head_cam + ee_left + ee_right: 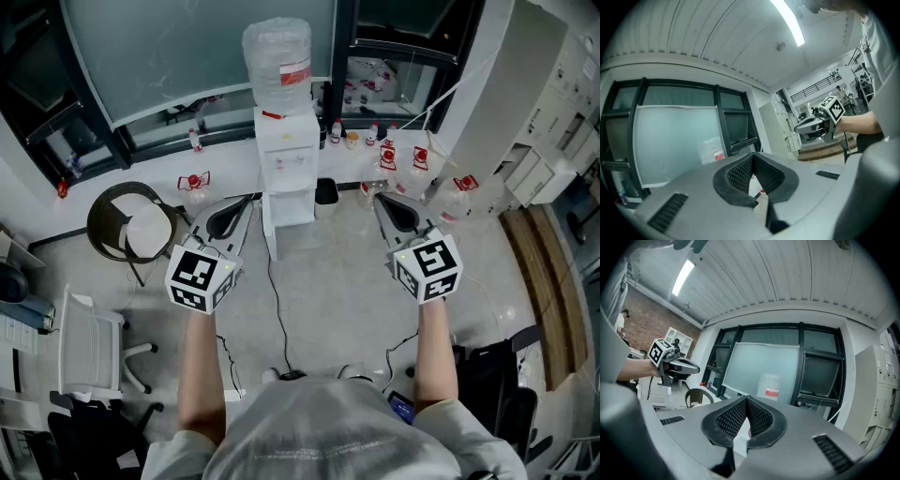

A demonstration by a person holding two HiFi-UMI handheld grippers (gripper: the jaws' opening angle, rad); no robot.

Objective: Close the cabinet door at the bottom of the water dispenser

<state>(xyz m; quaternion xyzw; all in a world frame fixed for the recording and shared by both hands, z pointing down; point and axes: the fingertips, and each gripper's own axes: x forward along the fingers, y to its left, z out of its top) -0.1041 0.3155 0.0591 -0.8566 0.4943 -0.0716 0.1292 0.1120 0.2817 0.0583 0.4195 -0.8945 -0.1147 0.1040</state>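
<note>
The white water dispenser (285, 155) stands against the far wall with a clear bottle (277, 62) on top. Its bottom cabinet door (268, 228) juts out towards me along the cabinet's left side. My left gripper (251, 199) hovers just left of that door, shut and empty. My right gripper (378, 197) is held to the right of the dispenser, also shut and empty. In the left gripper view the jaws (752, 157) meet at their tips, with the right gripper (819, 123) off to the side. In the right gripper view the jaws (746, 399) are together below the bottle (769, 386).
A round black chair (129, 223) stands to the left and a white chair (89, 339) nearer me. Spare water jugs (422, 165) line the wall. A black bin (326, 191) sits beside the dispenser. A cable (277, 309) runs across the floor. White cabinets (539, 112) stand at right.
</note>
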